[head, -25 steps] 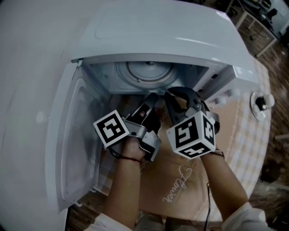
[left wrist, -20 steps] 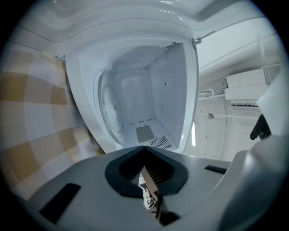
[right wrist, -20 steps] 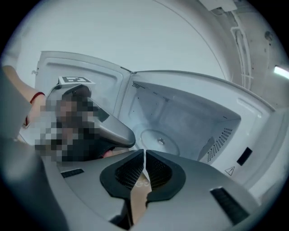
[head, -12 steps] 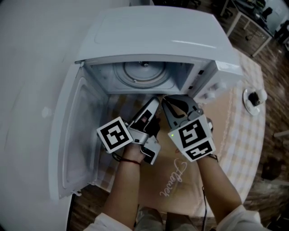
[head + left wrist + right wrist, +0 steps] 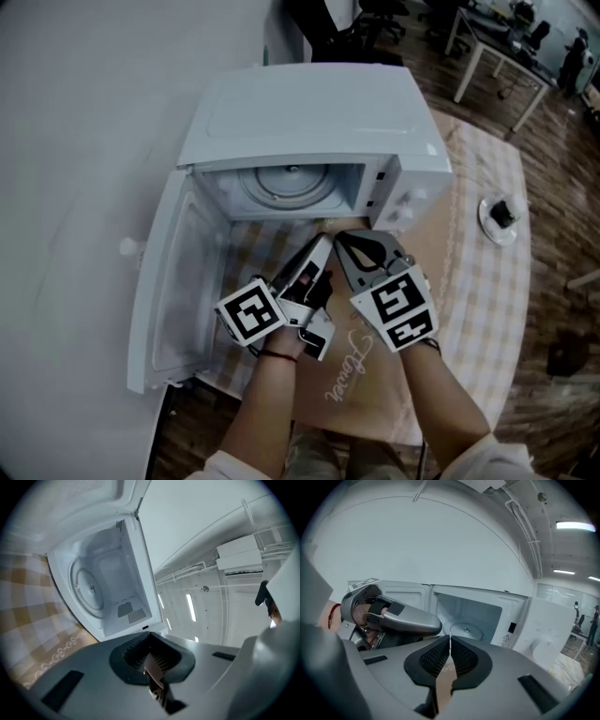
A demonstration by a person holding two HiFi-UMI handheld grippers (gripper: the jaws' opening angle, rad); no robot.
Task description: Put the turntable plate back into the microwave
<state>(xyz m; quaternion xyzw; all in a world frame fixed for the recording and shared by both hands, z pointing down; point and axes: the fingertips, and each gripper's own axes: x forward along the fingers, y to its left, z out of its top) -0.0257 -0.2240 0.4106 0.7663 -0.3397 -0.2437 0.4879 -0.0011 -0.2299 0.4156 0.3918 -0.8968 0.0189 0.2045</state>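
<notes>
The turntable plate point(image 5: 286, 185) sits inside the microwave point(image 5: 309, 103), flat on the cavity floor and face up. It is round, so it has no long axis, and its hub is dead centre. The door point(image 5: 173, 291) hangs wide open at the left of the head view.

The left gripper point(image 5: 323, 246) and the right gripper point(image 5: 345, 239) are side by side just in front of the open cavity, tips pointing in toward the plate but well clear of it. Each gripper's own view shows its ribbed pads clenched together with nothing between them.

For writing, there is a line of pale cursive on the tan mat point(image 5: 370, 398) below the hands. It looks like "Flower", though it is small and slanted, so that reading is tentative. The right gripper view picks up a warning-triangle label point(image 5: 506, 638) on the control panel, with print too fine to read, and a round dial point(image 5: 540, 645) beside it. A checked cloth point(image 5: 487, 291) covers the table under the mat.
</notes>
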